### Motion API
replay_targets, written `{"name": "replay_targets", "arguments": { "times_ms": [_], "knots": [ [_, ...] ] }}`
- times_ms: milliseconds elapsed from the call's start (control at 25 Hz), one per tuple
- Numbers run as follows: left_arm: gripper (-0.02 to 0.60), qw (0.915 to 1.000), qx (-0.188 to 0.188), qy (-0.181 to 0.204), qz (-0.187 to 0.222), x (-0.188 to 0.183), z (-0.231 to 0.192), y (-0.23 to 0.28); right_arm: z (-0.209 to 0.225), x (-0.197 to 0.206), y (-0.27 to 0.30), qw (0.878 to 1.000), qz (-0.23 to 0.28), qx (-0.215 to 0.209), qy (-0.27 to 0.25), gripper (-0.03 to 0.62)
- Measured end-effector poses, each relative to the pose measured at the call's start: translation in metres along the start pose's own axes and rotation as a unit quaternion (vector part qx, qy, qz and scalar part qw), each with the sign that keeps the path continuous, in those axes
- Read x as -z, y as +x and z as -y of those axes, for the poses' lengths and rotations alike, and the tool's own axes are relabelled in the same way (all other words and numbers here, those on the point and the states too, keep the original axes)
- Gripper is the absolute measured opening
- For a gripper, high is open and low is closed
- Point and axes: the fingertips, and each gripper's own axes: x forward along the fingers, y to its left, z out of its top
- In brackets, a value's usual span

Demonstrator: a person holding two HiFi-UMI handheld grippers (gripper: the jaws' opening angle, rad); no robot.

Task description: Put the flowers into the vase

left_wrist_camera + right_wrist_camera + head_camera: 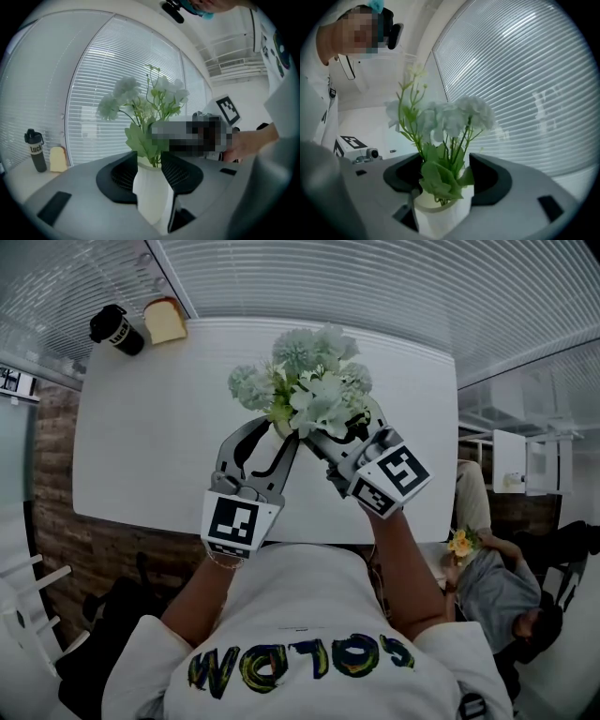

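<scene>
**Head view.**
- Table (141, 427): white, qty 1.
- Flowers (305, 381): 1 bunch, approx. 4 pale heads, standing upright at the far middle of the table.
- Left gripper (281, 434) & right gripper (345, 427): qty 2, flanking the bunch's base.
- Black cup (117, 330): qty 1. Bread-shaped block (165, 320): qty 1. Both in the far left corner, well apart from the work.

**Left gripper view.**
- Vase (152, 197): white, qty 1.
- My fingers (123, 177) are pinching its neck. I'm bracing it, prob. so it isn't tipping under the top-heavy bunch.

**Right gripper view.**
- My fingers (487, 180) are standing spread on either side of the stems & vase rim, pressing on nothing.
- The stems are sitting inside the vase, so I'm judging the flowers are placed and no grip is needed here.
</scene>
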Motion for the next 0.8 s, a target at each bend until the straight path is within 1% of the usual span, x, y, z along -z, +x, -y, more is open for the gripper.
{"name": "replay_targets", "arguments": {
  "times_ms": [320,560,800],
  "knots": [
    [0.169,1.0000,0.000,-0.003,0.000,0.003,0.005,0.013,0.011,0.007,-0.010,0.999,-0.001,-0.022,0.034,0.328],
    [0.169,1.0000,-0.002,-0.005,0.006,0.005,-0.001,-0.001,-0.010,0.008,-0.009,0.997,0.007,-0.051,0.056,0.330],
    [0.169,0.9999,-0.003,-0.007,0.011,0.003,-0.002,-0.012,-0.029,0.007,-0.014,0.996,0.003,-0.069,0.050,0.330]
  ]
}}
